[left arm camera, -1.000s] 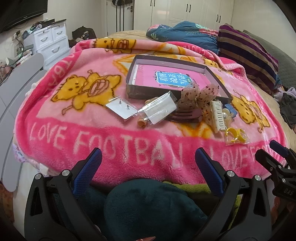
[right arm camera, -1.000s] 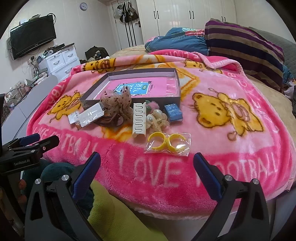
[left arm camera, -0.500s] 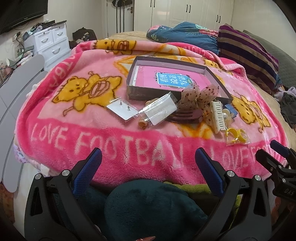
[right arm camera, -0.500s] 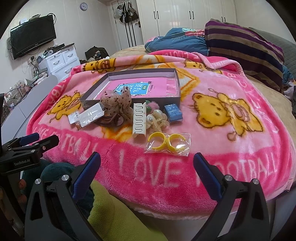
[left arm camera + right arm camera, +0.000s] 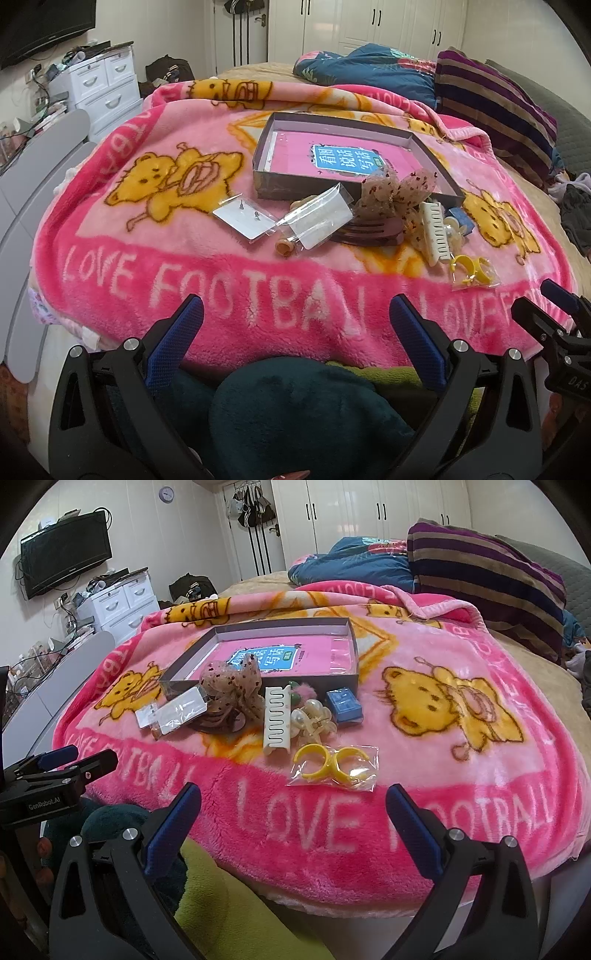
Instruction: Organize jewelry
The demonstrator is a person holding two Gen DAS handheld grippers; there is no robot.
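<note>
Blue-padded, both of my tools sit wide apart and empty at the bed's edge: left hand-held gripper (image 5: 295,317), right hand-held gripper (image 5: 293,805). Nearest lies the bagged yellow rings (image 5: 334,764); I judge the film light and slippery, best pinched at a corner. Beyond it, the stiff white comb clip (image 5: 275,722) suits a grip across its spine. The soft bow (image 5: 232,688) follows, then the open box (image 5: 354,661) on the fleece blanket (image 5: 424,812).
</note>
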